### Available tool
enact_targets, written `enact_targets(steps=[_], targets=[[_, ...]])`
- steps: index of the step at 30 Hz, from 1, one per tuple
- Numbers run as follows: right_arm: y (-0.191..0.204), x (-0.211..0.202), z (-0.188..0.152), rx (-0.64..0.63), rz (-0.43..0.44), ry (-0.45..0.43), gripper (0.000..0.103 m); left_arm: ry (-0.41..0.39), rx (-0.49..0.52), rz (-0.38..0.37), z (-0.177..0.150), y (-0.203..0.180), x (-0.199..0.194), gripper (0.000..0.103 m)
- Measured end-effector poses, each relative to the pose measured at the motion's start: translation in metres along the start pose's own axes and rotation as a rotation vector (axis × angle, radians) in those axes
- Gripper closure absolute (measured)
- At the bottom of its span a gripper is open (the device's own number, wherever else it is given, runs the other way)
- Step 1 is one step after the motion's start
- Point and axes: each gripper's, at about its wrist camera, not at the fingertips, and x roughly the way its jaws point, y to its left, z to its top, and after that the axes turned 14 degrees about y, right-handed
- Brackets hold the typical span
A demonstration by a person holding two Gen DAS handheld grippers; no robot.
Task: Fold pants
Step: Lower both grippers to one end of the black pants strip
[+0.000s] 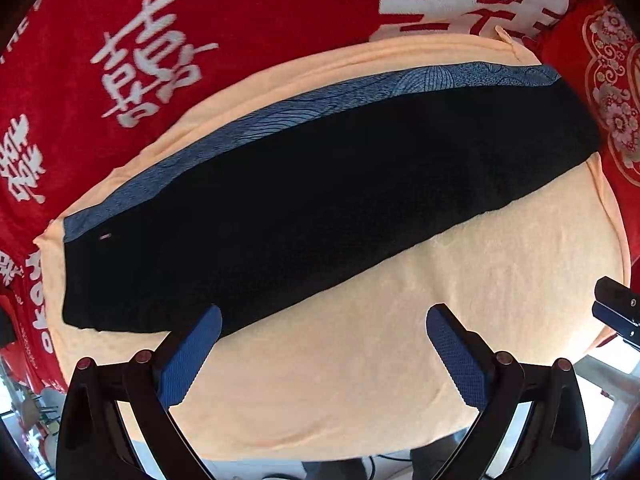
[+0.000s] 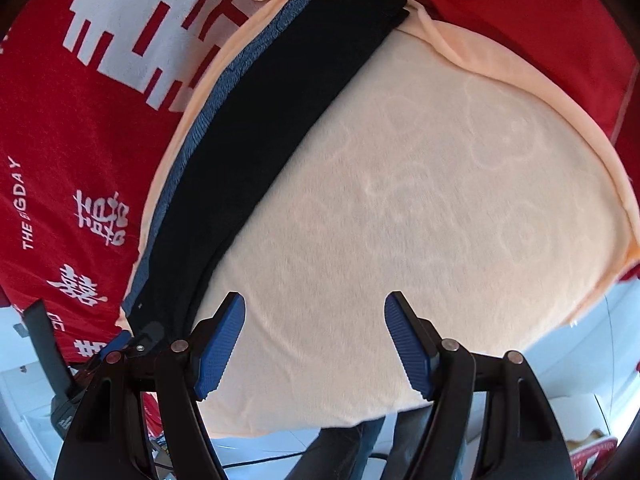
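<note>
Black pants [image 1: 304, 200] with a blue patterned stripe [image 1: 280, 120] along the far side lie folded lengthwise in a long flat band on a peach blanket [image 1: 460, 300]. The left wrist view shows my left gripper [image 1: 324, 320] open above the blanket, its left blue pad [image 1: 192, 356] over the pants' near edge. In the right wrist view the pants [image 2: 256, 152] run up the left side. My right gripper [image 2: 314, 308] is open over bare blanket [image 2: 440, 200], just right of the pants' near end. Nothing is between either pair of fingers.
A red cloth with white characters [image 1: 140, 60] covers the surface under the blanket. The other gripper's black body [image 1: 618, 308] shows at the right edge of the left wrist view. A person's dark trousers [image 2: 348, 448] and a pale floor appear below the blanket's near edge.
</note>
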Motion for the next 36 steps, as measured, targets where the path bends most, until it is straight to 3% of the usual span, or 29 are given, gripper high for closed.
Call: enact_targets(steps=[10, 20, 30, 32, 33, 34, 36], targets=[[-0.004, 0.016, 0.040, -0.069, 0.070, -0.021, 0.027, 0.005, -0.003, -0.007, 0.024, -0.023, 0.028, 0.000], [-0.019, 0.025, 0.058, -0.080, 0.124, -0.057, 0.027, -0.002, -0.012, -0.005, 0.035, -0.029, 0.048, 0.000], [-0.022, 0.022, 0.075, -0.092, 0.166, -0.105, 0.027, -0.084, -0.045, -0.025, 0.049, -0.036, 0.032, 0.000], [-0.021, 0.022, 0.077, -0.106, 0.182, -0.113, 0.036, -0.092, -0.051, -0.023, 0.057, -0.041, 0.032, 0.000], [-0.019, 0.022, 0.078, -0.117, 0.190, -0.116, 0.053, -0.095, -0.055, -0.025, 0.061, -0.044, 0.032, 0.000], [-0.015, 0.022, 0.079, -0.137, 0.188, -0.114, 0.060, -0.097, -0.058, -0.028, 0.064, -0.047, 0.033, 0.000], [-0.008, 0.024, 0.080, -0.171, 0.168, -0.117, 0.062, -0.098, -0.061, -0.027, 0.071, -0.052, 0.036, 0.000]])
